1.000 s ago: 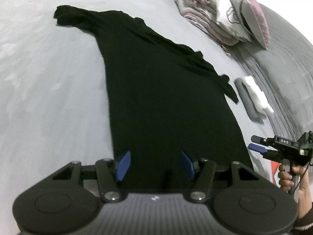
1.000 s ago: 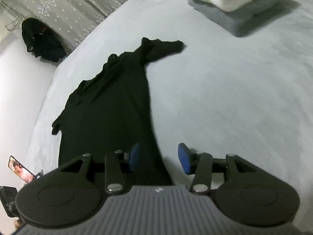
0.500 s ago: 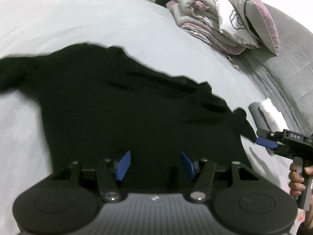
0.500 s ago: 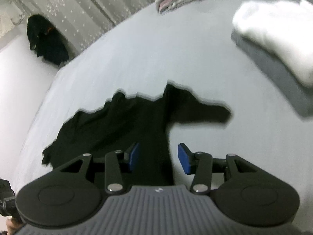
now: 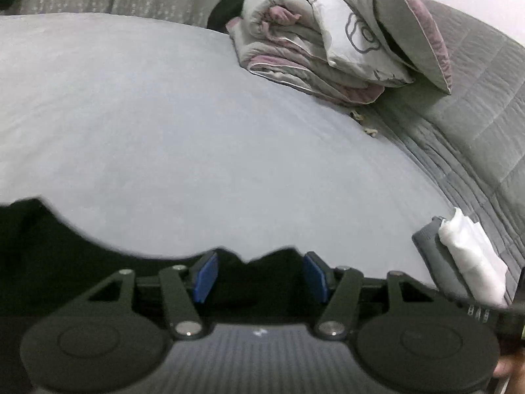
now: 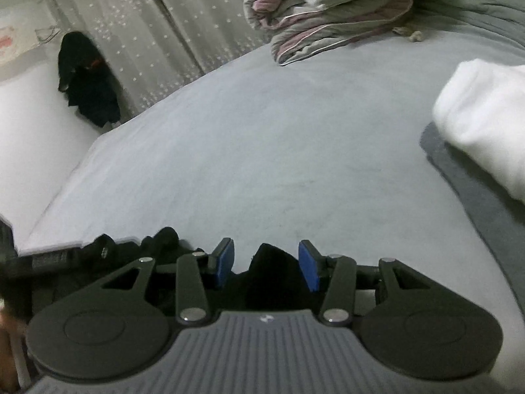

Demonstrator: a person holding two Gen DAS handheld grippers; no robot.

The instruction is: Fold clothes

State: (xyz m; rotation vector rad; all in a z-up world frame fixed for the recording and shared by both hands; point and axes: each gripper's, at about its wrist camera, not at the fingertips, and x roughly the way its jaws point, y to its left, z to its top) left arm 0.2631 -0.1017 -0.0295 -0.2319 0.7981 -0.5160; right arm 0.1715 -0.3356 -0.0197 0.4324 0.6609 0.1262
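On the bed [image 5: 197,131], both spread claws [image 5: 259,275] [image 6: 265,262] hover over the unfolded black garment [image 5: 65,246]; folded white [image 6: 485,118] and grey [image 6: 472,193] clothes wait aside.

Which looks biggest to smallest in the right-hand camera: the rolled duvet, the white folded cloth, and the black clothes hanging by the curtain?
1. Rolled duvet, though cut off at the top edge.
2. White folded cloth, also cropped and nearer the camera, so unsure against the duvet.
3. Black hanging clothes, farthest away.

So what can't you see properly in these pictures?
- Black garment: left wrist view, mostly cut off by the bottom-left edge and hidden behind the left gripper.
- Black garment, right wrist view: only a peak shows between the right gripper fingers.
- Folded white cloth: cut by right edge.
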